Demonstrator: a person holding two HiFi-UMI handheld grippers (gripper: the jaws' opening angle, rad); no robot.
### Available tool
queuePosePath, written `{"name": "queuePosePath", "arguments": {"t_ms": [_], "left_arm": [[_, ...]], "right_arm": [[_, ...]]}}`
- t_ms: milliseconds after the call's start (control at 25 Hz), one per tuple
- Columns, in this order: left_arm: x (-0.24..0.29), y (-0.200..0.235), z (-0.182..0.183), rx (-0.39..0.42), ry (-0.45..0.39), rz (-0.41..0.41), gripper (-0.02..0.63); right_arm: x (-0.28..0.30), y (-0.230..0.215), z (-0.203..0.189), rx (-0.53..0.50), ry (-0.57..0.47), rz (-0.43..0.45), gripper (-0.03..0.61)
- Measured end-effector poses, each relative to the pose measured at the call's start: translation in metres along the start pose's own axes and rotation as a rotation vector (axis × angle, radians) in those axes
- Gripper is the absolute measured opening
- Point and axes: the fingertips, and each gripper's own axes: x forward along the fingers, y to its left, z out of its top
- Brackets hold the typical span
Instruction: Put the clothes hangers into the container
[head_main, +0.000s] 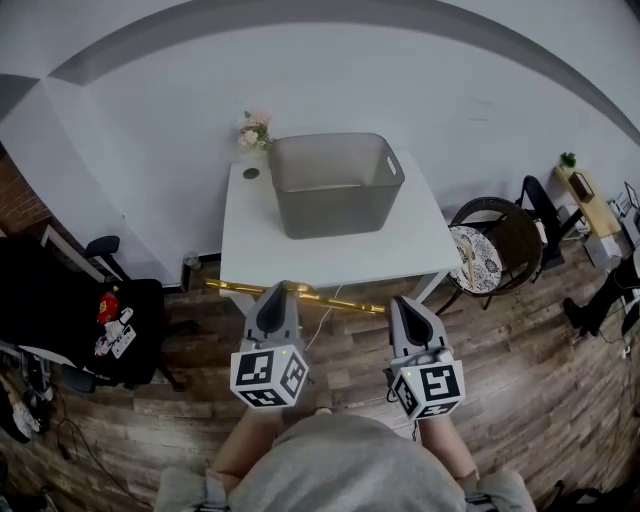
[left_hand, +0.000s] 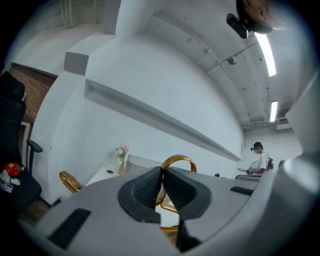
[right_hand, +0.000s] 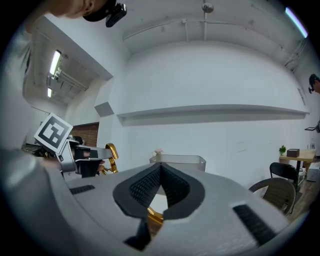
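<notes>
White table (head_main: 330, 258), flower vase (head_main: 253, 131) at corner, chair (head_main: 510, 235) beside

The white worktop (head_main: 330, 258) stands on the wood-plank floor (head_main: 520, 370), with its far edge at the wall. Three items rest on it — a grey container (head_main: 335, 190), upright at centre-rear; a small flower vase (head_main: 254, 132) at the rear left corner; a dark round object (head_main: 250, 173) near the vase.

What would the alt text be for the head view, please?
Seen from above, a person's left gripper and right gripper hold a gold hanger between them over a wood floor. Ahead stands a white table bearing a grey container and a vase of flowers.
</notes>
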Motion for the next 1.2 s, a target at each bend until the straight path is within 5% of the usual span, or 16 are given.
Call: {"name": "queuePosePath", "arguments": {"t_ms": [520,1200], "left_arm": [[0.063,0.005,0.037,-0.012,-0.039,-0.05,0.018],[0.197,-0.012,0.081,-0.023,-0.093,-0.085,0.018]], "right_arm": [[0.025,-0.003,-0.012,0.012,0.055,0.005,0.003],[0.123,-0.074,-0.003,0.01,0.022,0.048,0.002]]}}
